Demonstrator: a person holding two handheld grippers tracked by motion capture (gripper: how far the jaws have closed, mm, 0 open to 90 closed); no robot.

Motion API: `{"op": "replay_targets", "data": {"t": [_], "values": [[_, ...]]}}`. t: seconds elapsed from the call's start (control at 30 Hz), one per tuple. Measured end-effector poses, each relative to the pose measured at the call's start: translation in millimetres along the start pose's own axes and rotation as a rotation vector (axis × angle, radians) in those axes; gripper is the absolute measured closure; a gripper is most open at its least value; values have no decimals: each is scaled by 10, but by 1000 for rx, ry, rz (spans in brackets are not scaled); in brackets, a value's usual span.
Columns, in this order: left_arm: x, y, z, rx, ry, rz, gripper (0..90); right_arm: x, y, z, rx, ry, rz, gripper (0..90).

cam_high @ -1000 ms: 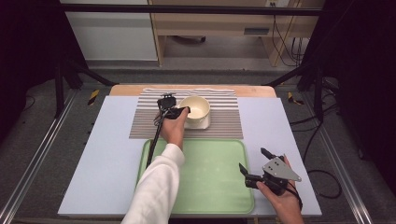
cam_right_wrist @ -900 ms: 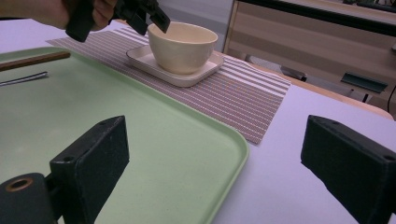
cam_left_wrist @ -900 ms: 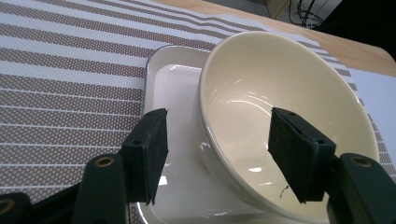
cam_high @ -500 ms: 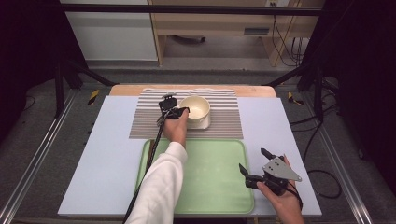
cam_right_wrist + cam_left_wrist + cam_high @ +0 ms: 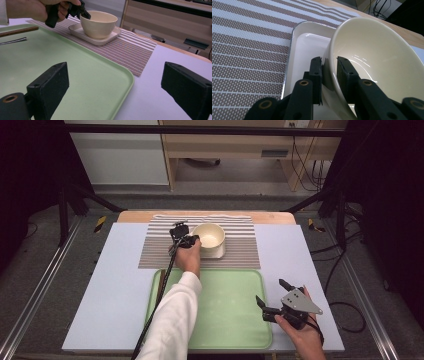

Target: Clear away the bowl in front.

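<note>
Left hand-held gripper [image 5: 329, 66]: jaws just closing astride the rim of a cream bowl [image 5: 377, 55], one inside, one outside | bowl tilted in white rectangular dish [image 5: 298, 50] | dish on brown-striped placemat [image 5: 247, 45]

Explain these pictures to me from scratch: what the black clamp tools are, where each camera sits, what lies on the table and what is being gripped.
A person holds a two-jaw gripper in each hand; there is no robot arm. The high view looks down on the table from above the person's side. Each of the other two views comes from a camera riding on one gripper, looking along its black jaws.

On the table lie a striped mat and a green tray. A cream bowl stands on a white dish on the mat.

The left gripper has just been closing; its jaws straddle the bowl's rim, one inside and one outside, apparently pinching the wall. The right gripper hovers open at the tray's right edge, holding nothing.
</note>
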State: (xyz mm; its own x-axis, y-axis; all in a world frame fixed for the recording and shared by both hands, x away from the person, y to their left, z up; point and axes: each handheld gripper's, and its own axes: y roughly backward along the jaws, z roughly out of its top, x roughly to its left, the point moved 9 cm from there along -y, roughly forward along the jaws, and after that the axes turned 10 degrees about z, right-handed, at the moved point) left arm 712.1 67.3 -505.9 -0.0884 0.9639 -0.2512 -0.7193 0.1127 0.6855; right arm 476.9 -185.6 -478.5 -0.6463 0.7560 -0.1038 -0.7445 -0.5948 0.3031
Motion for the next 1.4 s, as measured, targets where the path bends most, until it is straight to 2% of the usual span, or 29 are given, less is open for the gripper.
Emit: {"op": "replay_targets", "data": {"t": [0.03, 0.07, 0.13, 0.27, 0.4, 0.47, 0.5, 0.53, 0.57, 0.6, 0.67, 0.7, 0.73, 0.8, 0.87, 0.97, 1.07, 1.2, 1.4], "values": [[0, 0, 1, -1, 0, -2, 785, 0, 1, 0, 0, 0, 0, 79], [-8, 3, -9, 2, -33, -5, 797, -1, 1, -1, 0, 1, -1, 79], [-1, 7, -6, -10, -43, 10, 809, -1, -1, -3, 2, 2, -1, 78], [7, 25, -2, -12, -39, 6, 807, 0, -5, -7, 4, 4, -1, 79], [21, 108, 44, -38, -75, 16, 805, -8, -11, -12, 7, 6, -3, 78], [40, 209, 98, -47, -78, 5, 806, -12, -11, -14, 7, 5, -5, 79], [40, 209, 98, -47, -78, 5, 808, -12, -11, -14, 7, 5, -5, 79], [44, 302, 140, -60, -88, -1, 807, -14, -11, -14, 6, 2, -7, 79], [44, 302, 140, -60, -88, -1, 808, -14, -11, -14, 6, 2, -7, 79], [51, 413, 176, -71, -107, -5, 808, -15, -10, -14, 6, 1, -7, 79], [64, 528, 206, -84, -116, -13, 808, -16, -12, -14, 7, 2, -9, 79], [64, 528, 206, -84, -116, -13, 809, -16, -12, -14, 7, 2, -9, 79], [84, 629, 218, -84, -120, -27, 810, -18, -13, -19, 9, 2, -12, 79], [100, 677, 218, -84, -122, -31, 810, -19, -13, -20, 10, 2, -14, 79], [130, 806, 187, -79, -140, -47, 815, -24, -10, -23, 12, -2, -19, 79], [147, 885, 149, -72, -155, -60, 816, -27, -10, -24, 13, -3, -21, 79], [175, 1010, 55, -60, -174, -92, 818, -30, -17, -28, 16, -3, -26, 79], [224, 1132, -46, -55, -178, -117, 819, -28, -21, -30, 18, 0, -28, 79], [308, 1285, -168, -58, -198, -131, 820, -22, -28, -30, 23, 6, -29, 79]]}}
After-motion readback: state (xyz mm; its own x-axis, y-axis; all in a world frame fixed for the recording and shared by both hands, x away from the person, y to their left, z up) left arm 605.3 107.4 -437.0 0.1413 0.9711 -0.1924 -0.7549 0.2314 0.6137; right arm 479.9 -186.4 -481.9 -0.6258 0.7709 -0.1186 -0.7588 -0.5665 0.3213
